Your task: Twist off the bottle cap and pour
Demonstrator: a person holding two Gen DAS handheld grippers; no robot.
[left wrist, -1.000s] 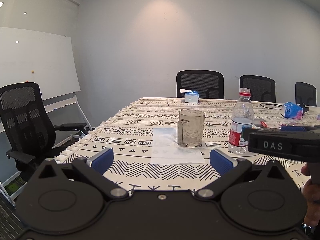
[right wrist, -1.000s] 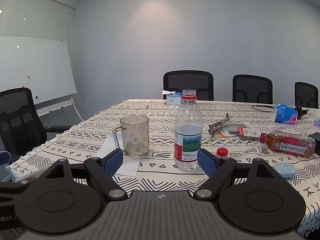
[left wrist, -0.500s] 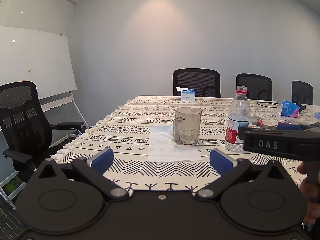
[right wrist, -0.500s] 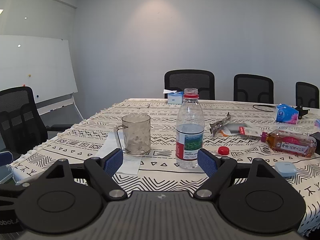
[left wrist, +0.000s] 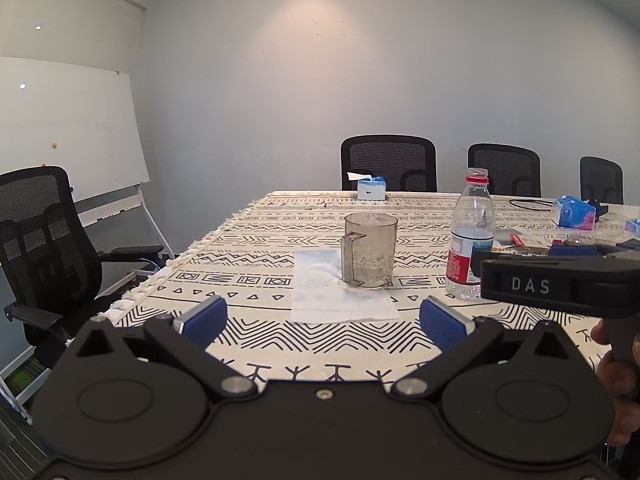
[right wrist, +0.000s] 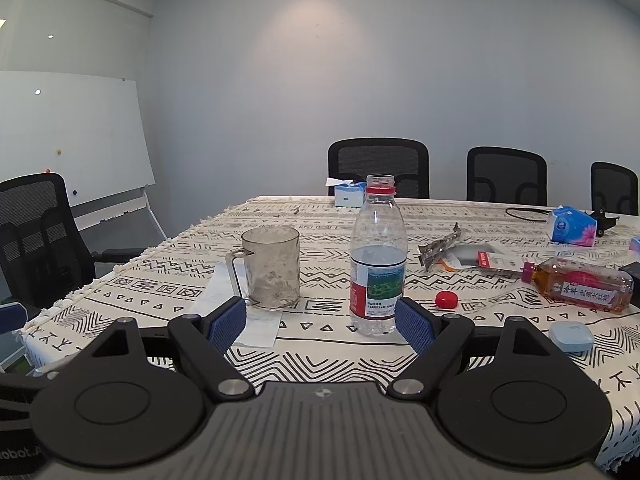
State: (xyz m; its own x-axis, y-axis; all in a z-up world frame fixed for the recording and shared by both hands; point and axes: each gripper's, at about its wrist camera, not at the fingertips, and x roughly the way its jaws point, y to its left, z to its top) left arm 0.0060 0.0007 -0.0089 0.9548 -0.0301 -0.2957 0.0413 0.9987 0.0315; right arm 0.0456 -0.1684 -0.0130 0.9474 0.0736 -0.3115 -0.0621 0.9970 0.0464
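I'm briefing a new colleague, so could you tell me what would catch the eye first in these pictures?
The uncapped water bottle stands mid-table, part full, just ahead of the open right tongs, with its red cap lying on the cloth to its right. Left of it, a cloudy mug stands on a white tissue.

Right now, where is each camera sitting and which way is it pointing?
Left wrist: on the left gripper, looking across the table at the mug; its open blue fingers, the right gripper's body and a hand show.
Right wrist: on the right gripper, facing the uncapped water bottle; its own open fingers show.
Shared: mug, bottle, tissue box.
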